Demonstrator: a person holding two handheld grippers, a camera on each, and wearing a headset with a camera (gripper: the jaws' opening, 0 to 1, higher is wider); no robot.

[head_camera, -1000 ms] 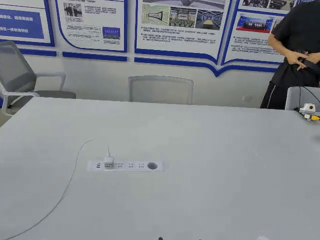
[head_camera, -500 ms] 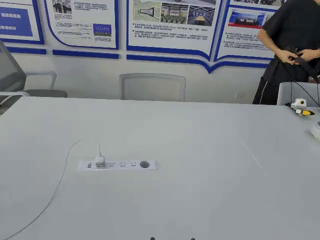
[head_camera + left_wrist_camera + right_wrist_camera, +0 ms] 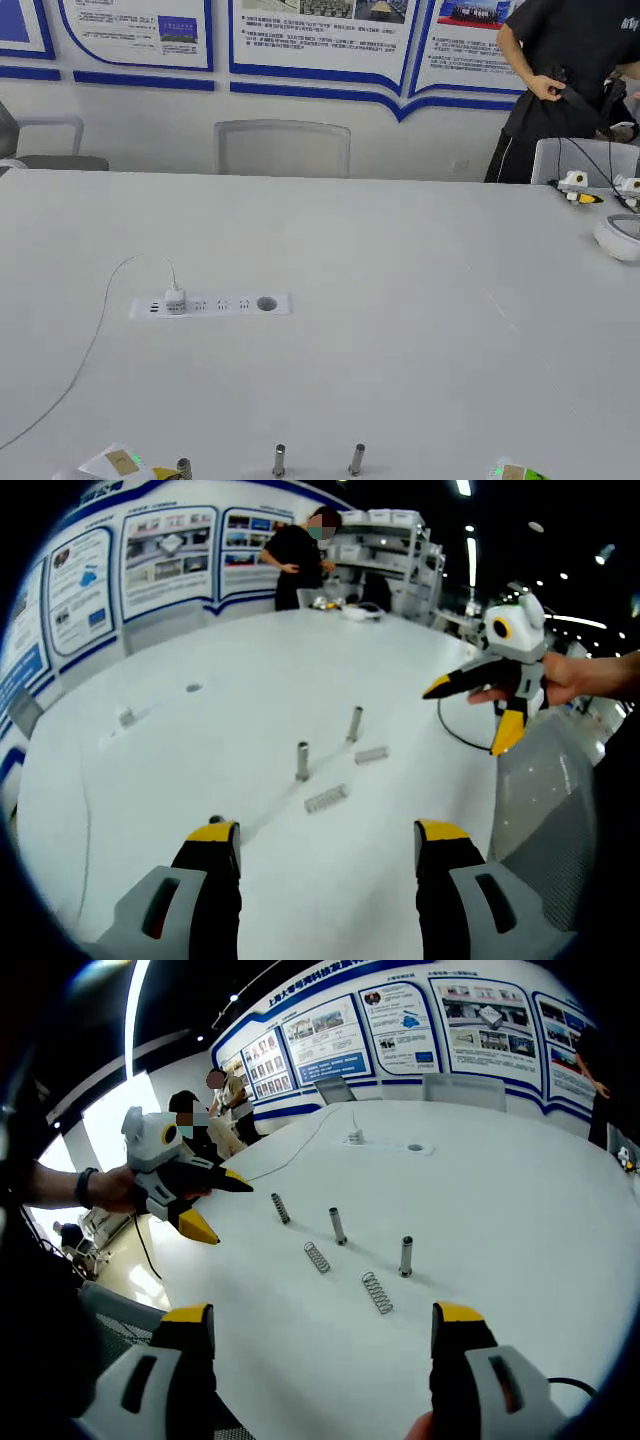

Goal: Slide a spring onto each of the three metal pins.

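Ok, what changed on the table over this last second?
Only the head camera tipped down, bringing the metal pins into the bottom of the head view. Nothing was grasped or released. The power strip and plugged-in charger lie as before on the table.

Bright, even overhead light washed the white table [image 3: 400,250], leaving only faint soft shadows beside the metal pins [image 3: 302,761], while ceiling lamps [image 3: 470,488] glared and both fisheye gripper views bent straight lines near their edges.
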